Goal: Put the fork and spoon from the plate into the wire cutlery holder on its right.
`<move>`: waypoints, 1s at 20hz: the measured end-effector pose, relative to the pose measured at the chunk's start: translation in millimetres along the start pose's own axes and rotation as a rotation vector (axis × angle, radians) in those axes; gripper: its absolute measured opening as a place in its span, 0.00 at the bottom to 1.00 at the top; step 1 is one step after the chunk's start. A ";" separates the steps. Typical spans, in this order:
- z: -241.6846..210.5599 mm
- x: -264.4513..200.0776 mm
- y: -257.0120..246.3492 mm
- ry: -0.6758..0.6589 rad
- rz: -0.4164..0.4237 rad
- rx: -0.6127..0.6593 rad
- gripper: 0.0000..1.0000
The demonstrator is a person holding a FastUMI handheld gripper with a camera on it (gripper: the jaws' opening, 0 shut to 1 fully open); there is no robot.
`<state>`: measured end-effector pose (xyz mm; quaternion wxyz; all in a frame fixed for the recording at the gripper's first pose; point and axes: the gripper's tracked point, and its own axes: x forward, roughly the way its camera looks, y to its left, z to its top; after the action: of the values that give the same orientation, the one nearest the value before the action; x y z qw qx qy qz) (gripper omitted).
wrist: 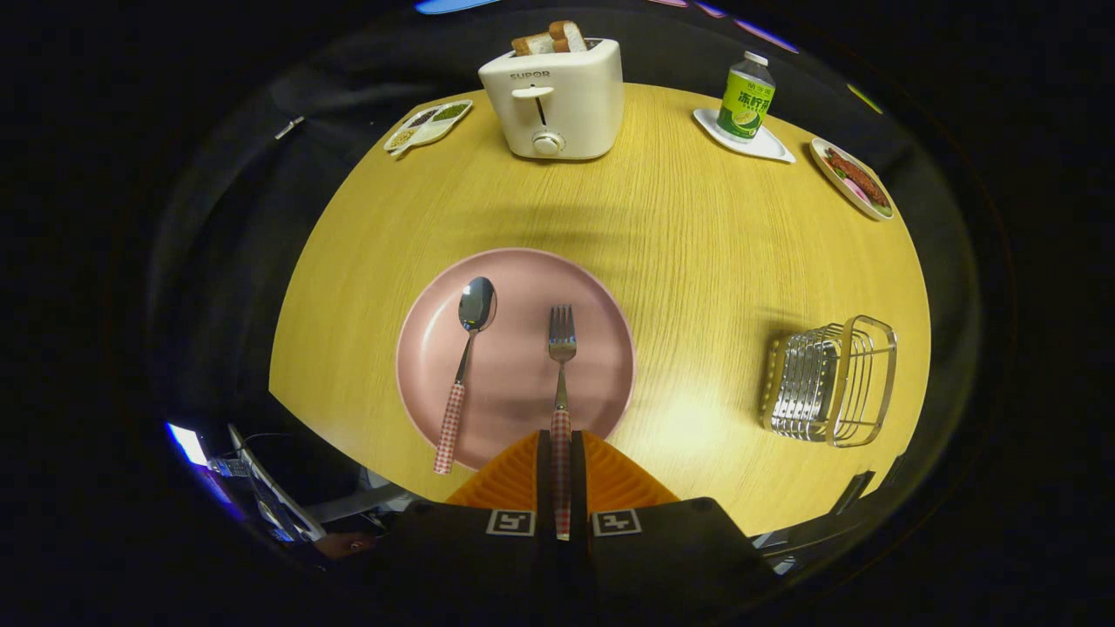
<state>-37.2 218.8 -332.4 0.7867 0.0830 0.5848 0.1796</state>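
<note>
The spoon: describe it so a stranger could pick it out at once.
On the yellow table lies a pink plate. The spoon lies on its left half, free, with a rounded bowl; the fork beside it has tines, its checked handle between the gripper fingers.

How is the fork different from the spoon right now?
The fork has prongs; the spoon has a round bowl. The fork's handle sits between the closed gripper fingers; the spoon lies free, left of them. Both rest on the pink plate and have checked handles.

Spoon left of fork on plate; gripper fingers clamp fork handle. Wire cutlery holder right; toaster far.
</note>
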 end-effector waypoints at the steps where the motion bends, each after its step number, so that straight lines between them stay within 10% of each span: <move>1: 3.9 -3.3 1.2 -0.014 0.010 0.009 0.09; 10: 25.7 -74.3 -19.8 -0.081 0.058 0.009 0.09; 20: -12.5 -171.8 -159.1 0.026 -0.070 -0.030 0.09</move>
<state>-62.7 5.9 -237.4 0.7860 0.0481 0.5948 0.1617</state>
